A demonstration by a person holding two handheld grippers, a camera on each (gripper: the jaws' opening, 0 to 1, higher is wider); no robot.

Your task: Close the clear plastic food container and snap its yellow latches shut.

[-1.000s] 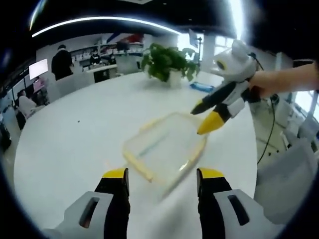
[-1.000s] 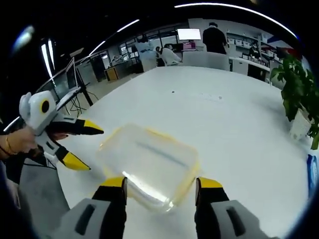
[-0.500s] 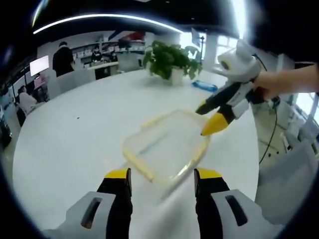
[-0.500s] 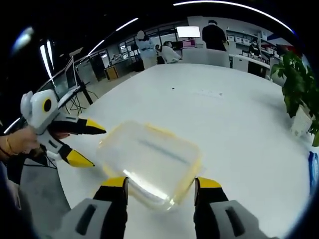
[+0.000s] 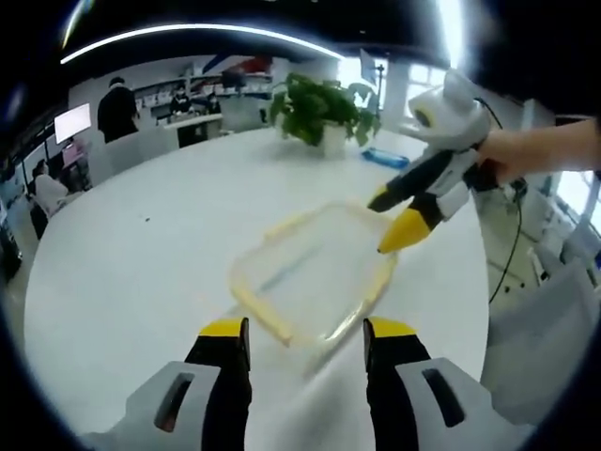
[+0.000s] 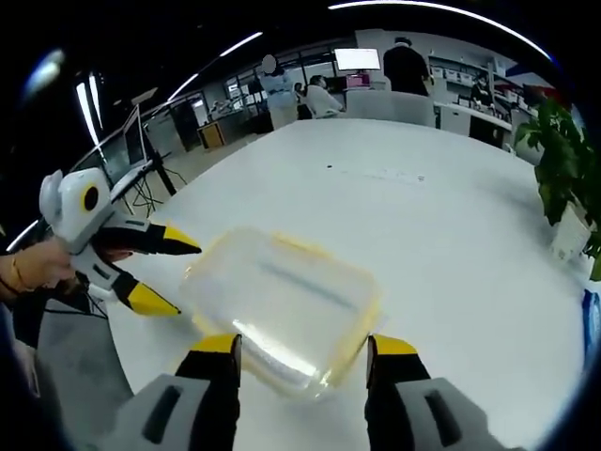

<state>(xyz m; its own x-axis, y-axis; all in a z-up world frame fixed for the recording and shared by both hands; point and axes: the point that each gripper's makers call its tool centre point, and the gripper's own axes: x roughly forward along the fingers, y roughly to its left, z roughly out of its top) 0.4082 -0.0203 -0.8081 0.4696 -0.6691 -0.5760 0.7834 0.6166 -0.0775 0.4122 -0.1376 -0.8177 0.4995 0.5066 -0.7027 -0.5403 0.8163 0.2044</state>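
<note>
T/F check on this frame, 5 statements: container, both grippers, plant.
1. The container sits on a white table. True.
2. The left gripper is clamped on the container. False: its jaws are apart and empty, short of the near edge.
3. The right gripper is open. True.
4. A potted plant stands on the table beyond the container. True.
5. The container's lid is red. False: it is clear with yellow edges.
</note>
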